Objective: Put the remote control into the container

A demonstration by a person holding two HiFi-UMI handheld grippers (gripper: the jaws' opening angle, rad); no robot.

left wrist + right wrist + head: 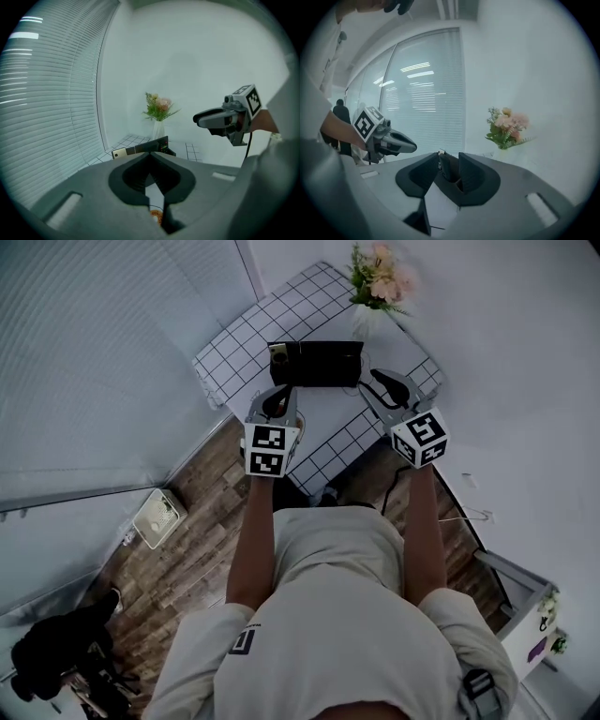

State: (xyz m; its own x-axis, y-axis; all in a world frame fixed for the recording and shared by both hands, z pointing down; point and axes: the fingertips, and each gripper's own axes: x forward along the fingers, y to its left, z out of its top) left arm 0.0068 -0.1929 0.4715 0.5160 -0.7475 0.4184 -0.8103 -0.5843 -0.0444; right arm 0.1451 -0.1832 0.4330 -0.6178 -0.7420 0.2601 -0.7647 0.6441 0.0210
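Plainly, nothing is grasped: the right gripper (449,158) is held with its jaws apart and empty, and the left gripper (150,154) with its jaws pressed together on nothing. This is most likely because the remote control (278,353) is already laid inside the black container (354,360) just beyond them. Behind it a vase of flowers (380,282) is set on the checked table (230,362), and nothing is seen barring the way.

Left gripper (151,157) hovering, jaw tips meeting, gripping nothing.
Black container (161,145) sitting ahead on checked cloth (129,140), flower vase (159,126) standing behind it; right gripper (199,119) hanging in air at right, blinds (47,117) running along left.
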